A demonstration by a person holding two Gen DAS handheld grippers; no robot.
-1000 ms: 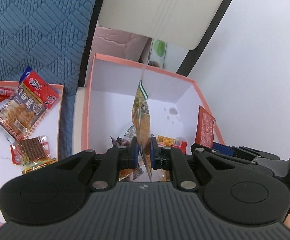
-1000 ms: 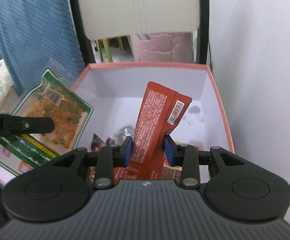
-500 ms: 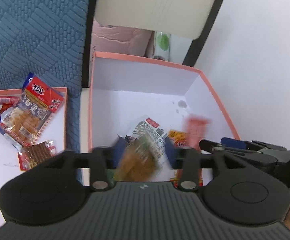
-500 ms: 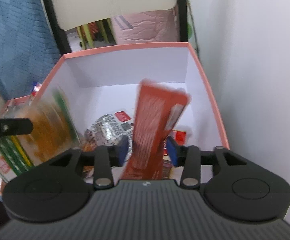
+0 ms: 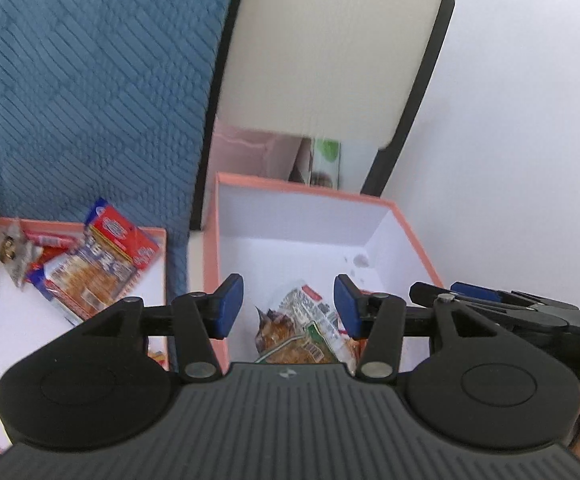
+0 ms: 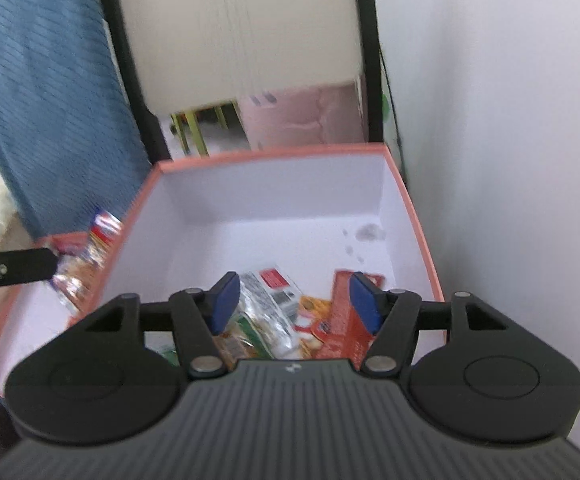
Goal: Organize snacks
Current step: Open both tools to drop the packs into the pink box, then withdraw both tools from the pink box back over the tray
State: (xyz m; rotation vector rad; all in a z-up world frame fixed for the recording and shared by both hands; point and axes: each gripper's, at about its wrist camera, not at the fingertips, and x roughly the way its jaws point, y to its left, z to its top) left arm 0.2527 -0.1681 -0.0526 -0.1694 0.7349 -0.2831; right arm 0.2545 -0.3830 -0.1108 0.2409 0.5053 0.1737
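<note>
Both grippers [image 5: 288, 306] [image 6: 295, 300] gape empty, right widening, above snack packets [image 5: 301, 332] in box [image 5: 290, 196].

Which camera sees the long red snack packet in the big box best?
The right wrist view. The red snack packet lies in the deep pink-rimmed box, most of its face showing beside the right pad. In the left wrist view only a red sliver peeks out behind the gripper finger.

Above a pink-rimmed white cardboard box [image 6: 274, 200], the right gripper [image 6: 295, 304] opens its blue-padded fingers [image 6: 363, 306], empty, over a red foil snack packet [image 6: 343, 334] lying inside.
</note>
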